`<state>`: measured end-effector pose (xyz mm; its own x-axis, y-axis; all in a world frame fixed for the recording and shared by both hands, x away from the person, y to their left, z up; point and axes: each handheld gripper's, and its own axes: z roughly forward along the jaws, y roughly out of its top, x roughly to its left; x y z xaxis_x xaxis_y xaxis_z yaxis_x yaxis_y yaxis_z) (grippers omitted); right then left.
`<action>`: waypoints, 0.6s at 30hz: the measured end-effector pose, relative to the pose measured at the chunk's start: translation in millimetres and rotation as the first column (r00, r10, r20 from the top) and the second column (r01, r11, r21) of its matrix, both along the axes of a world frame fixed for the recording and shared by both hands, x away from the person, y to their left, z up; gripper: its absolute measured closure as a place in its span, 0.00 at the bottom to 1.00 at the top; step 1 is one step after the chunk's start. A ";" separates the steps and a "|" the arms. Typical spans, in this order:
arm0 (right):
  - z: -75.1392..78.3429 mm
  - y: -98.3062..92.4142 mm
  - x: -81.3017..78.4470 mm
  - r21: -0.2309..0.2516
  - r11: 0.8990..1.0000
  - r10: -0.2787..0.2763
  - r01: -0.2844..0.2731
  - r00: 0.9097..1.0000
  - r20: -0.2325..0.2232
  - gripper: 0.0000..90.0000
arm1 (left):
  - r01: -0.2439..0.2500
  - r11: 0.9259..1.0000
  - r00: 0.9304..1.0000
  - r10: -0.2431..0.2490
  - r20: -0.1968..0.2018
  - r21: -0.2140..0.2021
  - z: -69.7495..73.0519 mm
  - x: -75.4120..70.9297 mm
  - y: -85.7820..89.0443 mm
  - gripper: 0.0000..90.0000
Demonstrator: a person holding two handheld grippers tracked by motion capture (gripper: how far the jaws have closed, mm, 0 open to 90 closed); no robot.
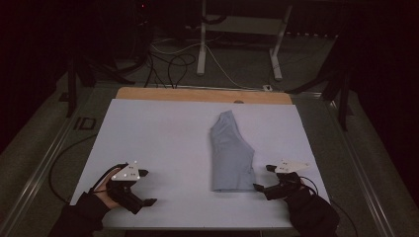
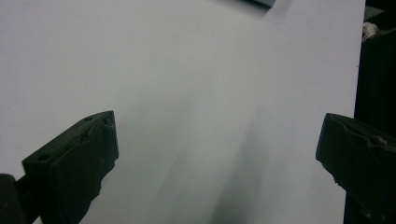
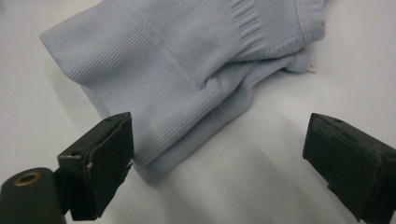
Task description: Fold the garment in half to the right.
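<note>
My right gripper sits at the near right part of the white sheet, jaws spread wide apart and holding nothing, and the folded pale blue garment lies just to its left, almost touching. The garment rests right of the sheet's middle, its long axis running from the near edge toward the far edge, narrowing at the far end. In the right gripper view the ribbed hem corner comes right up against my left-hand jaw, while the other jaw stands over bare sheet, so the cloth is beside the opening, not yet properly between the jaws. My left gripper is well apart from the garment, near the sheet's near left corner, jaws also open and empty; its own view looks along bare white sheet. I judge the right hand is plainly the nearer one, and the next move turns on sliding it a little leftward so the near right corner of the hem enters the gap before I close.
</note>
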<state>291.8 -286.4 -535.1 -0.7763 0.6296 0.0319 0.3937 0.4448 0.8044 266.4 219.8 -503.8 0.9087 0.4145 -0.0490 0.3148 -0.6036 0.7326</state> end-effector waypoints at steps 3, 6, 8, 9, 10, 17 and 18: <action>0.4 1.8 1.0 0.006 1.000 0.007 -0.007 1.000 0.003 0.10 | -0.004 1.000 1.000 0.004 0.006 -0.009 1.2 -0.2 1.4 0.00; 0.7 2.4 1.3 0.004 1.000 0.004 -0.004 1.000 0.008 0.10 | -0.007 1.000 1.000 0.007 0.010 -0.013 2.2 -0.8 2.0 0.00; 0.8 1.9 1.6 0.004 1.000 -0.002 0.002 1.000 0.011 0.10 | -0.009 1.000 1.000 0.009 0.013 -0.013 3.0 -0.8 2.4 0.00; 0.9 1.7 1.9 0.007 1.000 -0.003 0.003 1.000 0.008 0.10 | -0.007 1.000 1.000 0.007 0.014 -0.012 3.2 -1.1 2.4 0.00; 1.1 1.7 2.3 0.008 1.000 -0.005 0.005 1.000 0.010 0.10 | -0.007 1.000 1.000 0.007 0.014 -0.014 3.4 -1.2 2.5 0.00; 1.1 3.2 4.1 0.008 1.000 -0.010 0.010 1.000 0.005 0.10 | -0.012 1.000 1.000 0.012 0.014 -0.015 3.7 -0.9 3.6 0.00; 1.1 2.9 4.4 0.009 1.000 -0.010 0.010 1.000 0.005 0.10 | -0.016 1.000 1.000 0.016 0.014 -0.018 3.9 -1.0 3.7 0.00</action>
<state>296.2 -283.5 -534.1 -0.7700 0.6372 0.0338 0.3944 0.4337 0.8102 265.5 223.5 -499.9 0.9027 0.4280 -0.0437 0.3139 -0.5857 0.7473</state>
